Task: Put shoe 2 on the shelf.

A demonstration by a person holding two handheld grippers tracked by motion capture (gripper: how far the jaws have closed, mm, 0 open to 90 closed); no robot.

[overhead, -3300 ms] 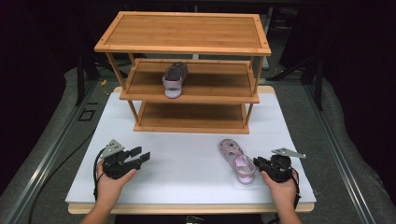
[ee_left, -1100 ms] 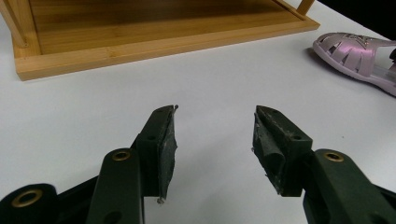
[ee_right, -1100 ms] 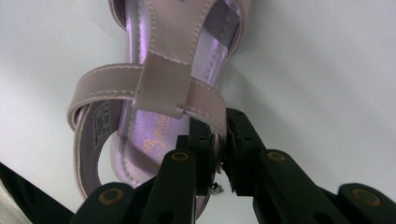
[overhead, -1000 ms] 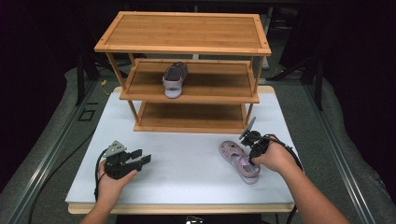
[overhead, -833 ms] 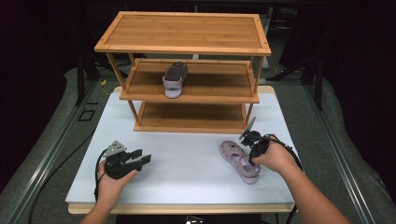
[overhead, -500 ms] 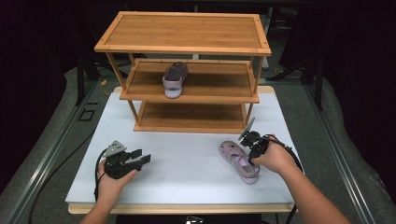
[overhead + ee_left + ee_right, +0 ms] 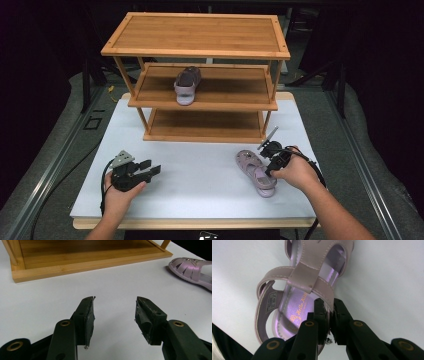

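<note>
The right gripper (image 7: 330,312) pinches the side strap of the purple sandal (image 7: 307,290) lying on the white table (image 7: 200,175) near the wooden shelf (image 7: 200,95); the insole reads "Hello Kitty" in gold. The left gripper (image 7: 115,312) sits spread wide over bare tabletop, holding nothing.

2 shoes: 1 purple sandal (image 7: 256,171) on the white table (image 7: 200,175), in front of the rack near its right leg, & 1 more sandal (image 7: 186,86) on the rack's middle shelf, left of the middle. 1 wooden rack (image 7: 200,75) w/ 3 shelves: top, middle, bottom. 2 grippers: left gripper (image 7: 150,170) in front of the rack, off to its left side; right gripper (image 7: 270,158) in front of the rack, by its right leg. 2 hands, 1 per gripper. 1 table.
</note>
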